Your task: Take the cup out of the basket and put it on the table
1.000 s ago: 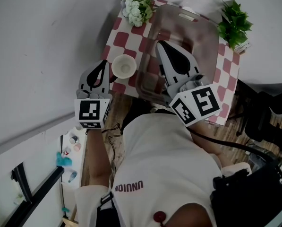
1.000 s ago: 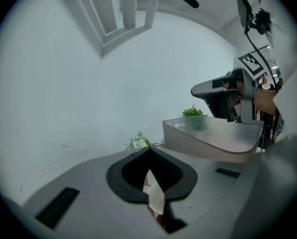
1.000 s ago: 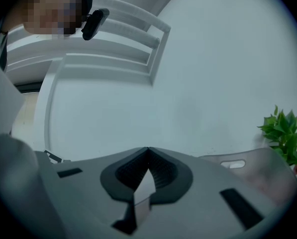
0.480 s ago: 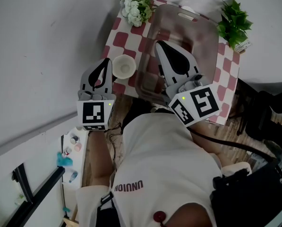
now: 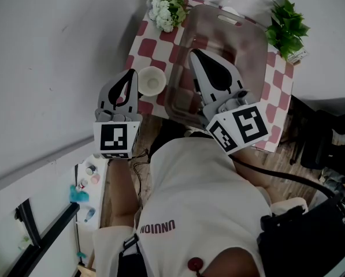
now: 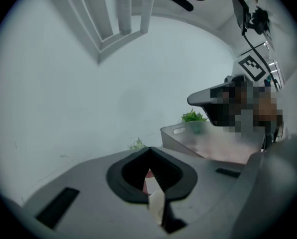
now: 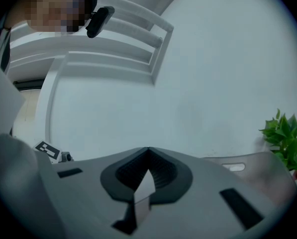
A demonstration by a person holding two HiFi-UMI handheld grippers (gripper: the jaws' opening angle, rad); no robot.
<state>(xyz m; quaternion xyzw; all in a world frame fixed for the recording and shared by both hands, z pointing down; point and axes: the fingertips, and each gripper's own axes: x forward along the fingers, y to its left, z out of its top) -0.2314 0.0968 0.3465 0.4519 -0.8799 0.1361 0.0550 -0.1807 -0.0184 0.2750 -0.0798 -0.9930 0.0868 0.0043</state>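
**A:** Where was the cup?

**B:** The cup (image 5: 152,81) stood upright on the checked table (image 5: 144,44). It was outside the basket (image 5: 254,45), just beside the basket's left wall. By my reckoning the placing was as good as done.

**A:** And the claws?

**B:** The left gripper (image 5: 129,77) had its jaws pressed together with nothing clamped. Its tip lay just beside the cup's rim, and I couldn't tell whether it touched. The right gripper (image 5: 196,55) was likewise closed and empty, hanging over the near part of the basket.

**A:** So what did the step call for?

**B:** Drawing the left gripper straight toward the person and away from the cup, with no sideways sweep. A light cup not far from the table's edge would probably tip or slide at a nudge.

**A:** Anything in the way?

**B:** The basket wall hemmed the cup in on its right. Farther off, white flowers (image 5: 167,7) stood at the table's far left corner and a green plant (image 5: 286,27) at the far right. Both were well apart from the cup, and neither looked likely to block a retreat.
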